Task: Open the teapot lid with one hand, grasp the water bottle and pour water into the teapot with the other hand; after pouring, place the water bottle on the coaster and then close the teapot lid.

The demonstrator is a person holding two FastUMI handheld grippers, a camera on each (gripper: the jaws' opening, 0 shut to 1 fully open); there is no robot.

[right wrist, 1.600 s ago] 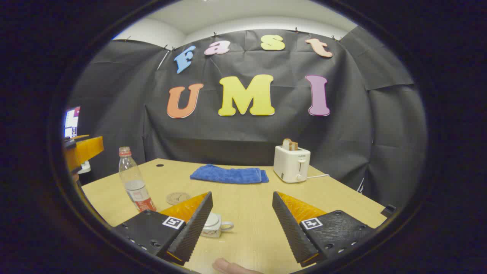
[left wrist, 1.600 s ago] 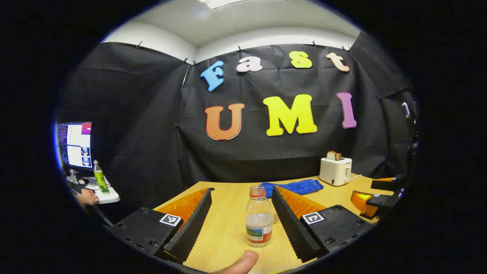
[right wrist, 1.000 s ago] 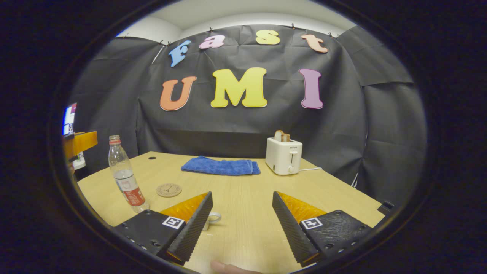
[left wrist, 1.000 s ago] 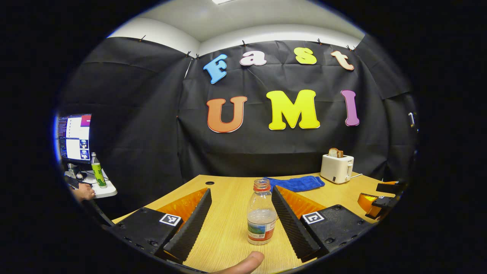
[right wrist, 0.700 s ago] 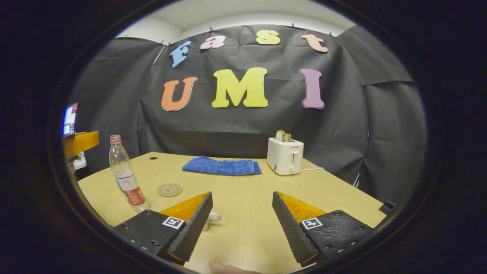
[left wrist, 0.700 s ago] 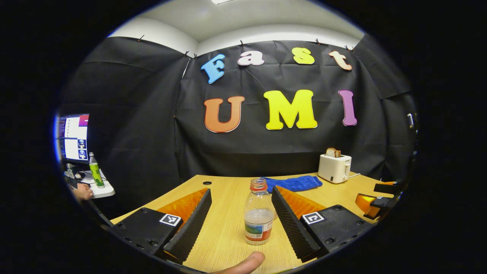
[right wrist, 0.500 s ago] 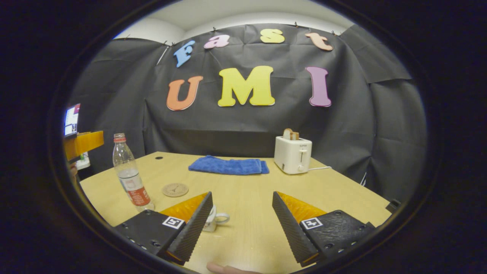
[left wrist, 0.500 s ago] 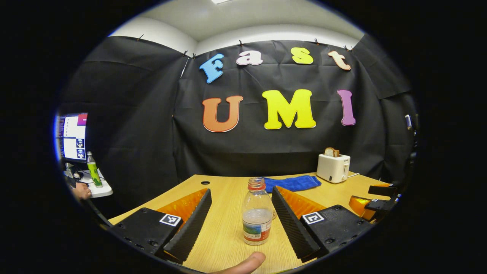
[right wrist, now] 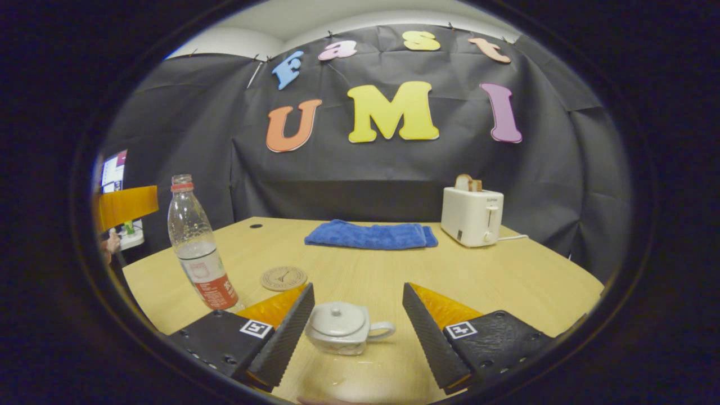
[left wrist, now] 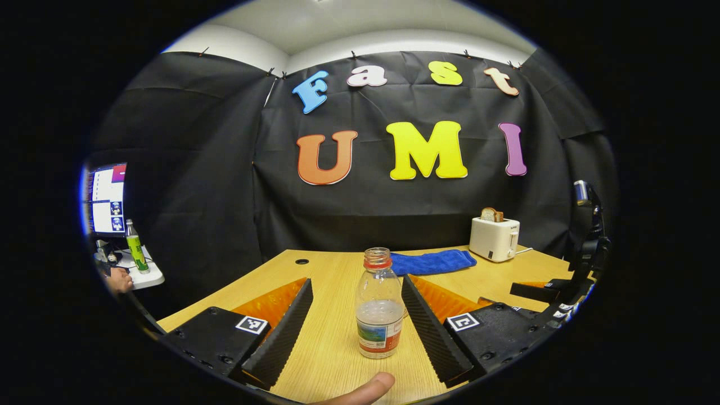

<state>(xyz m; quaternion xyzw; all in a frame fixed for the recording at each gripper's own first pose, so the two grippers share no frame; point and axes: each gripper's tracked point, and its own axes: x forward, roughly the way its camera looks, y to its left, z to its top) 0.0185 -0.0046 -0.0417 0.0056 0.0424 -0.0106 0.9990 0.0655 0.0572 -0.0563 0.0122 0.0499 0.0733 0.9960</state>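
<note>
Water bottle [left wrist: 379, 306] stands upright on the wooden table [right wrist: 506, 275] between the spread fingers of the left gripper [left wrist: 356, 326], neither touching it. Teapot [right wrist: 344, 328], lid [right wrist: 337, 318] on, sits between the parted fingers of the right gripper [right wrist: 358, 332]. Coaster [right wrist: 283, 278] lies just beyond, bottle toward the table's left edge.

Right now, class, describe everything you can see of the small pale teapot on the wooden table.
The small pale teapot is squat and rounded, glossy like glazed ceramic. Its domed lid with a small knob is on. A loop handle points toward the right finger. It stands upright on the light wooden table, between the open fingers of the right gripper, which do not touch it.
</note>
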